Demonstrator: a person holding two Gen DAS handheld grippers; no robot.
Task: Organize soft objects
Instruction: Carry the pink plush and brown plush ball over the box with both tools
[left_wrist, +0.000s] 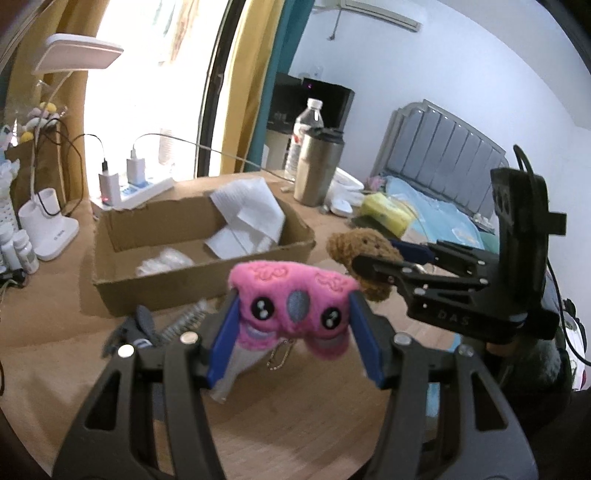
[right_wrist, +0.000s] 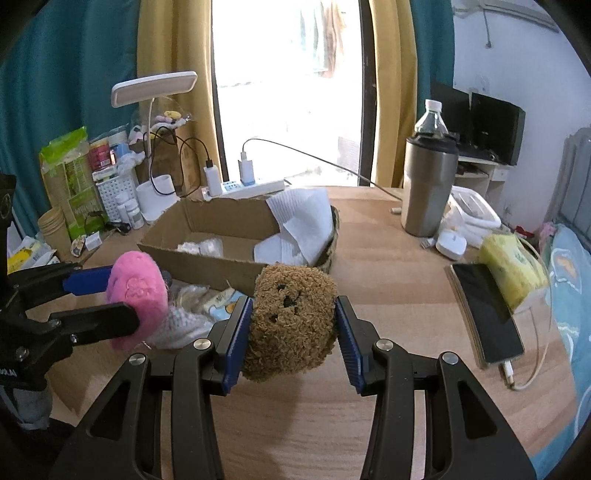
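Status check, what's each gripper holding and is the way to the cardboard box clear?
Left gripper shut on pink plush. Right gripper shut on brown plush. Cardboard box just ahead, nothing between; white paper already inside.

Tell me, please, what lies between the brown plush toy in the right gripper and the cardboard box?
In the right wrist view, only bare wooden table shows between the brown plush toy and the cardboard box.

pink plush toy (left_wrist: 293, 306) | curly brown plush toy (right_wrist: 291, 325) | brown cardboard box (right_wrist: 221, 236) | blue tong pads (left_wrist: 225, 343)
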